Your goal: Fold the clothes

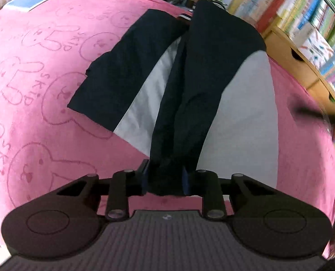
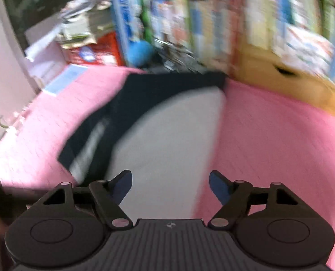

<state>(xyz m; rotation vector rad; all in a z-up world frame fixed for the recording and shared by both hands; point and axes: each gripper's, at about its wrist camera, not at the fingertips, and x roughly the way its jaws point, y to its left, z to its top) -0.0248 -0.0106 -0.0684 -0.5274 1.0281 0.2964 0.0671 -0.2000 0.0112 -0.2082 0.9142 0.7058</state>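
Left wrist: pink bunny-print blanket (image 1: 43, 117), bookshelves (image 1: 302, 22).

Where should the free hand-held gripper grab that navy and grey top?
Probably the grey hem edge of the top, approached low from the near side. It lies flat right before the open right hand-held gripper, while the left hand-held gripper already pinches a bunched dark fold.

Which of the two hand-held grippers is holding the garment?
The left hand-held gripper, clamped on the dark garment; the right hand-held gripper is open, empty.
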